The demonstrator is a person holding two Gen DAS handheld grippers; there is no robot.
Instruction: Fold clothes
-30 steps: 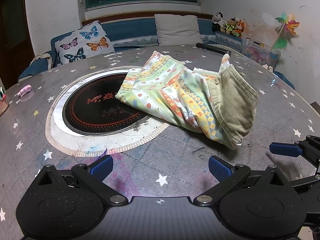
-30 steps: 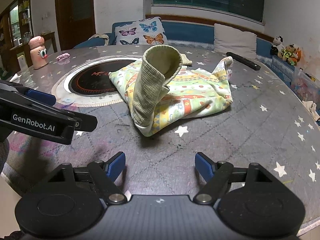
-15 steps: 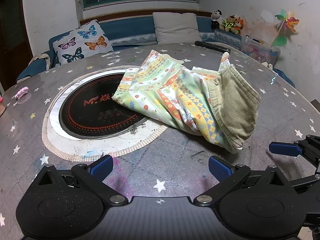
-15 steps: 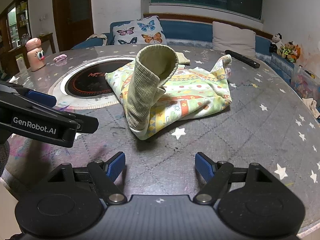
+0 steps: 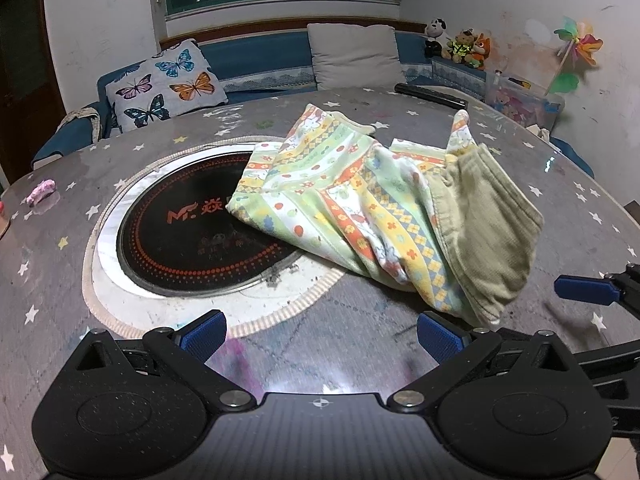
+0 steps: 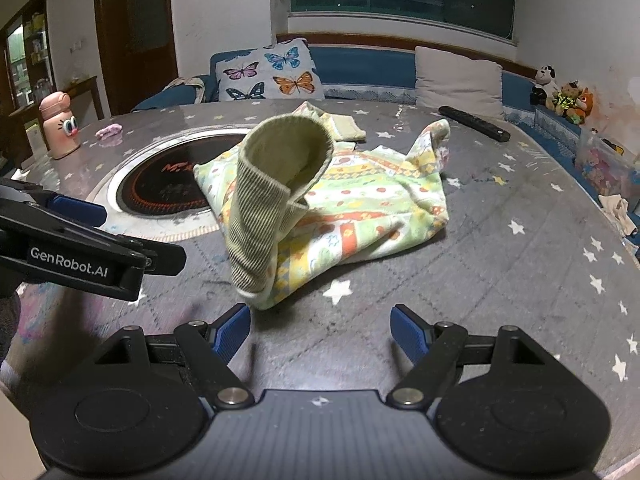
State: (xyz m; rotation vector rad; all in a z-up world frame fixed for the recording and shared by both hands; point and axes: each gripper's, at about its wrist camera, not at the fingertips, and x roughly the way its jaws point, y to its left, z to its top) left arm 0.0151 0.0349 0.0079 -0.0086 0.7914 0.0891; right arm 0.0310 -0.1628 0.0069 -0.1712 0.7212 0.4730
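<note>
The garment point(image 5: 360, 208), a small patterned piece with a ribbed olive waistband point(image 6: 272, 200), lies crumpled on the round table point(image 5: 360, 344), its far-left part draped over the rim of the black induction plate point(image 5: 188, 240) set into the tabletop. The waistband stands up in a stiff curl at the near end, so the piece looks dropped rather than laid out; flattening probably comes first.

Both grippers hover just short of that near edge, angled down at it. The left gripper point(image 5: 320, 334) has its jaws spread wide with nothing between them, and the right gripper point(image 6: 320, 334) likewise stands open and empty, the cloth's lowest corner just ahead of its blue pads point(image 6: 232, 334). The two tools sit close side by side, so they have little room between them.

Bare starred tabletop lies open to the right and in front of the cloth. A remote control point(image 6: 474, 122) and a pink bottle point(image 6: 60, 126) stand well apart, near the far rim.
</note>
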